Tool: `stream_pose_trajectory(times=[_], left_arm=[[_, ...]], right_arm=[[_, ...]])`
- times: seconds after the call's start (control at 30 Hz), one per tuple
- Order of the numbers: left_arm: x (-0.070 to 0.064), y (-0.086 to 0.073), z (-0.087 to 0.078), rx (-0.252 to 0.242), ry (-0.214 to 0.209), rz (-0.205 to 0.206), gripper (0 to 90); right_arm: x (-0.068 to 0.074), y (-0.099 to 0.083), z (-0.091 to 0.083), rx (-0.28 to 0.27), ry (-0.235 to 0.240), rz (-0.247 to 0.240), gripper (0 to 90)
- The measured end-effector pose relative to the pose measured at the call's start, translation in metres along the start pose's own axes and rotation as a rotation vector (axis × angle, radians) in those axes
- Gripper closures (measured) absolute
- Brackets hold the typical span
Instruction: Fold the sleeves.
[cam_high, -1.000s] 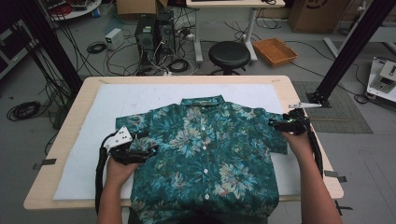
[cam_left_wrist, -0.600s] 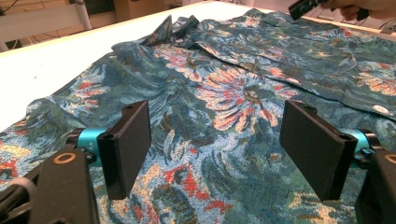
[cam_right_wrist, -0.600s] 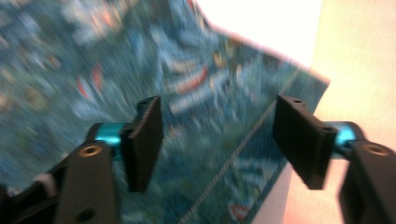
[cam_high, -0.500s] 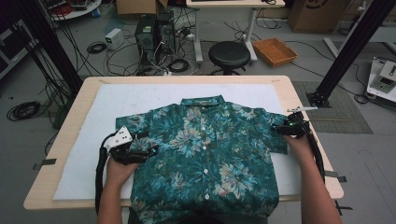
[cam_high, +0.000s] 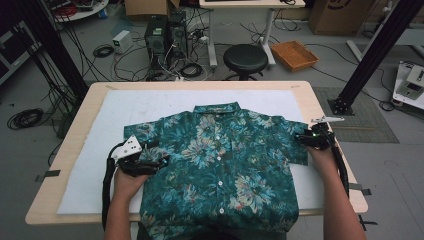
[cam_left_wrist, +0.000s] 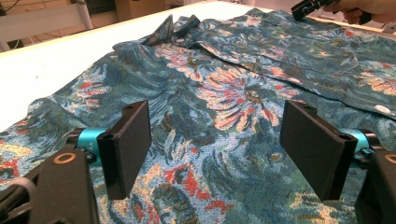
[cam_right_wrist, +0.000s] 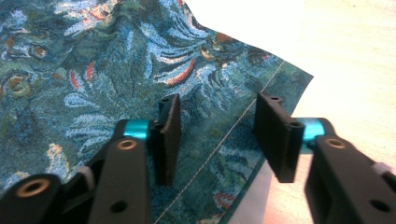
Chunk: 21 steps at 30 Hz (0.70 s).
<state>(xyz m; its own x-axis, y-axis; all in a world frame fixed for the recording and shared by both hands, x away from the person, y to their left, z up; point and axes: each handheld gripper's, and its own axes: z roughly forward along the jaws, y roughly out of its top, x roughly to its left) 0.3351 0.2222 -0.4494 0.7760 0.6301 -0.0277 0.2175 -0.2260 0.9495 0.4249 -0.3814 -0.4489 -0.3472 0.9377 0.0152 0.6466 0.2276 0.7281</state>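
Your bench (cam_high: 75, 155) fills the middle of the high view, a pale wooden top with a white mat (cam_high: 125, 110) covering most of it. On the mat, in the centre and lower centre of the frame, lies your shirt (cam_high: 220, 165): short-sleeved, teal and dark green with a busy floral print flecked pale blue and red. It is spread flat, front up, buttoned down the middle with small white buttons, collar toward the far edge and hem hanging over the near edge. One sleeve reaches to the left of the frame, the other to the right.

Your left tool (cam_high: 150, 159) sits at centre left, over the shirt by its left sleeve; in the left gripper view its jaws stand wide apart over the cloth, holding nothing. Your right tool (cam_high: 304, 138) is at centre right, at the right sleeve's edge; the right gripper view shows its jaws parted, straddling the stitched hem (cam_right_wrist: 238, 126) without clamping it.
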Motion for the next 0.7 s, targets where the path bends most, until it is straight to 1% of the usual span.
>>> stream_pose_trajectory(times=[0.13,0.3,0.4,0.47,0.57,0.7], left_arm=[[0.0003,-0.0001,0.0002,-0.003,-0.001,-0.002,25.2],[0.0002,-0.0001,0.0002,-0.004,-0.001,-0.003,25.2],[0.0005,0.0000,0.0001,-0.003,-0.002,0.000,25.2],[0.0005,0.0000,0.0001,-0.003,-0.002,0.000,25.2],[0.0005,0.0000,0.0001,-0.003,-0.002,-0.001,25.2],[0.0007,0.0000,0.0000,-0.002,-0.004,-0.001,25.2]], right_arm=[[0.0004,-0.0009,-0.0017,-0.002,-0.003,-0.007,63.8],[0.0011,-0.0007,-0.0031,0.005,-0.003,-0.020,72.4],[0.0027,-0.0006,-0.0038,0.010,-0.006,-0.037,82.5],[0.0045,-0.0002,-0.0037,0.014,-0.010,-0.047,86.4],[0.0064,0.0004,-0.0035,0.015,-0.025,-0.060,88.8],[0.0062,0.0001,-0.0038,0.015,-0.022,-0.046,89.4]])
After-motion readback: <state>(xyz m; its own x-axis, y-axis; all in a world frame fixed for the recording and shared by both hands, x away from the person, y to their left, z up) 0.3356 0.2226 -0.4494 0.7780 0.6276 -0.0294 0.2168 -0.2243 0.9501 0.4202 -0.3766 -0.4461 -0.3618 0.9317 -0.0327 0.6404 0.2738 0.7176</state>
